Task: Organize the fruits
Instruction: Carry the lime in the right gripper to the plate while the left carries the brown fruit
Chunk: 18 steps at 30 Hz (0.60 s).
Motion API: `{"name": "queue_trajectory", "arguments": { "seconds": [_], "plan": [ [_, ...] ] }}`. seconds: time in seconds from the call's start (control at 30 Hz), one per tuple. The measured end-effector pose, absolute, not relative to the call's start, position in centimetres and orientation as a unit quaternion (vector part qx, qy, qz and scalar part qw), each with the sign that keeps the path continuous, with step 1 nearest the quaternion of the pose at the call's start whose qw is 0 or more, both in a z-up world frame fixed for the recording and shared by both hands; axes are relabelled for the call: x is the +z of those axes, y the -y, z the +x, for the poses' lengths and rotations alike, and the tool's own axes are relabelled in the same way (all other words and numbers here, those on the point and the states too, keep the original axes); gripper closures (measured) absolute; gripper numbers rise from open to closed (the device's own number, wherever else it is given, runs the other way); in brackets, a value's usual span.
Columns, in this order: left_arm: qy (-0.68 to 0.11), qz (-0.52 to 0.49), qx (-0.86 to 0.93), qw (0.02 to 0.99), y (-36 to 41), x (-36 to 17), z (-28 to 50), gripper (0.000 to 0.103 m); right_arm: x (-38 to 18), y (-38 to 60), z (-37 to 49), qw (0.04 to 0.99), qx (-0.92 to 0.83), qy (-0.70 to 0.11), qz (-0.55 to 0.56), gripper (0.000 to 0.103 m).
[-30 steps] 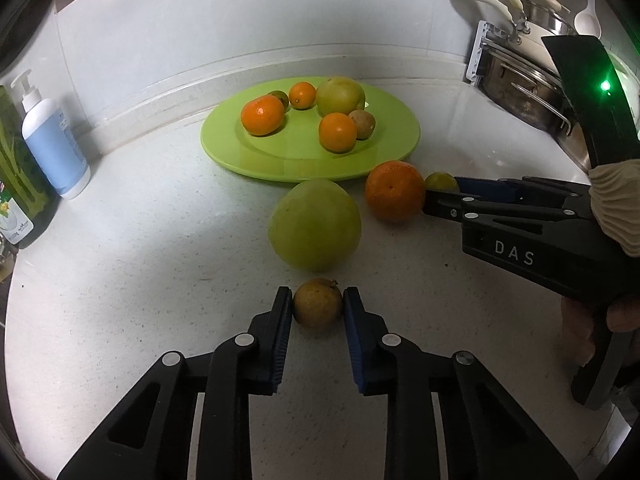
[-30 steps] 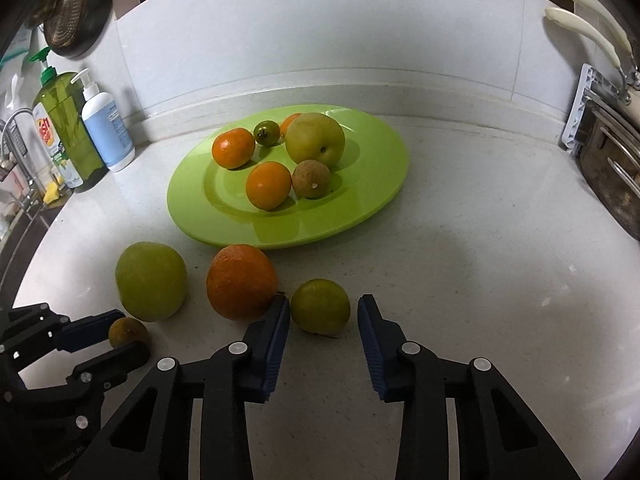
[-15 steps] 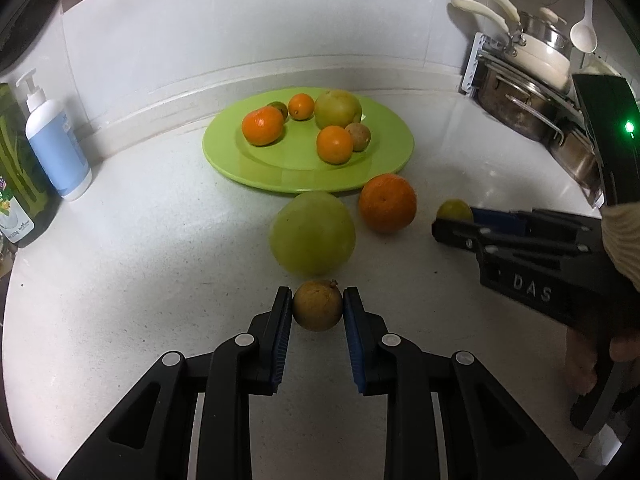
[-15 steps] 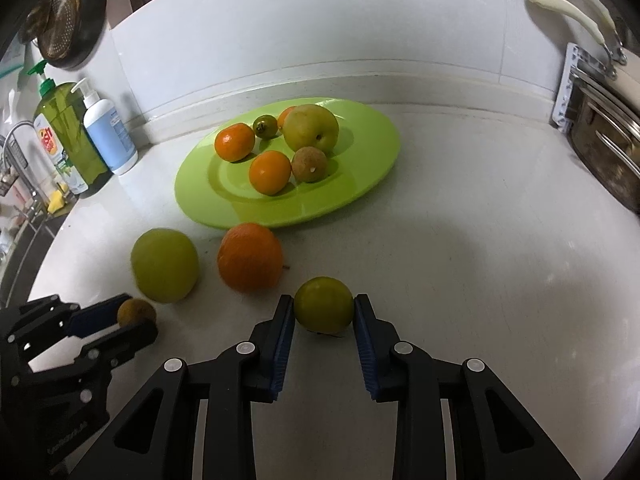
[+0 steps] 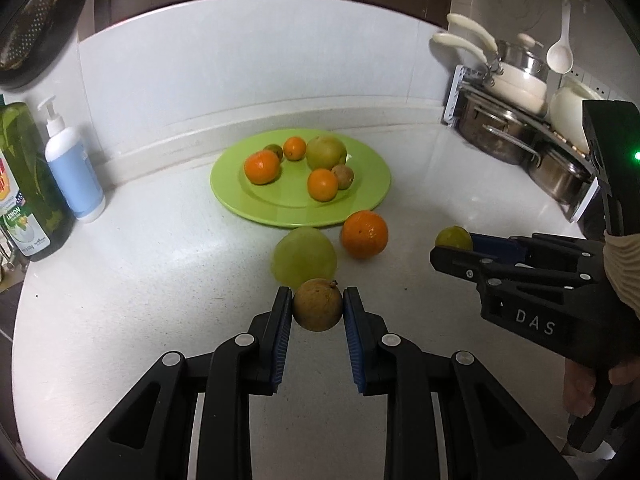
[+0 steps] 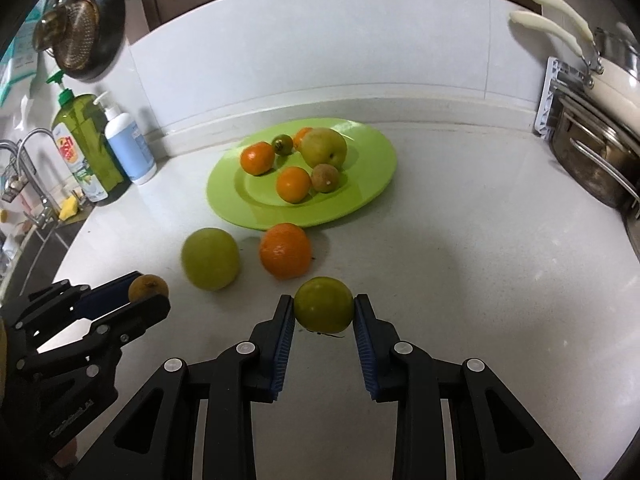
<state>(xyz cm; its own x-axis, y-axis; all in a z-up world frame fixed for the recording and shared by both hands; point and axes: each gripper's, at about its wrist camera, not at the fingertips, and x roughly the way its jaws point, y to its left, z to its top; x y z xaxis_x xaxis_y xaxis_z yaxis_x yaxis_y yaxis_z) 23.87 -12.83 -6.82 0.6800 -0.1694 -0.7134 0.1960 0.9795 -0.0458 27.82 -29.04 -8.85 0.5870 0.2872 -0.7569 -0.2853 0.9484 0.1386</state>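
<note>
My left gripper [image 5: 317,306] is shut on a small brown fruit [image 5: 318,304], held a little above the white counter. My right gripper [image 6: 324,306] is shut on a small green citrus [image 6: 324,304], also lifted off the counter. A green plate [image 5: 368,196] further back carries several small oranges, a yellow-green pear-like fruit and a brown fruit. In front of the plate on the counter lie a large green fruit [image 5: 304,256] and an orange [image 5: 364,234]. The right gripper [image 5: 454,246] with its citrus [image 5: 454,237] also shows at the right of the left wrist view.
A blue pump bottle [image 5: 74,168] and a green soap bottle [image 5: 28,184] stand at the left by the wall. Stacked steel pots and pans [image 5: 516,124] sit on a rack at the right. A tap and sink [image 6: 32,184] lie at far left.
Both grippers have risen with their fruits and pulled back from the plate. The right gripper's jaws closed onto the green citrus, which has moved right, away from the orange.
</note>
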Motion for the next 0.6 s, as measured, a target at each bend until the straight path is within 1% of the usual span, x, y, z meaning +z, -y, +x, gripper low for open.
{"name": "queue_trajectory", "arguments": {
  "seconds": [0.6],
  "plan": [
    [-0.338,0.020,-0.106,0.935,12.9,-3.6,20.6,0.077,-4.6,29.3,23.4,0.911,0.166,-0.376,0.002,0.072]
  ]
}}
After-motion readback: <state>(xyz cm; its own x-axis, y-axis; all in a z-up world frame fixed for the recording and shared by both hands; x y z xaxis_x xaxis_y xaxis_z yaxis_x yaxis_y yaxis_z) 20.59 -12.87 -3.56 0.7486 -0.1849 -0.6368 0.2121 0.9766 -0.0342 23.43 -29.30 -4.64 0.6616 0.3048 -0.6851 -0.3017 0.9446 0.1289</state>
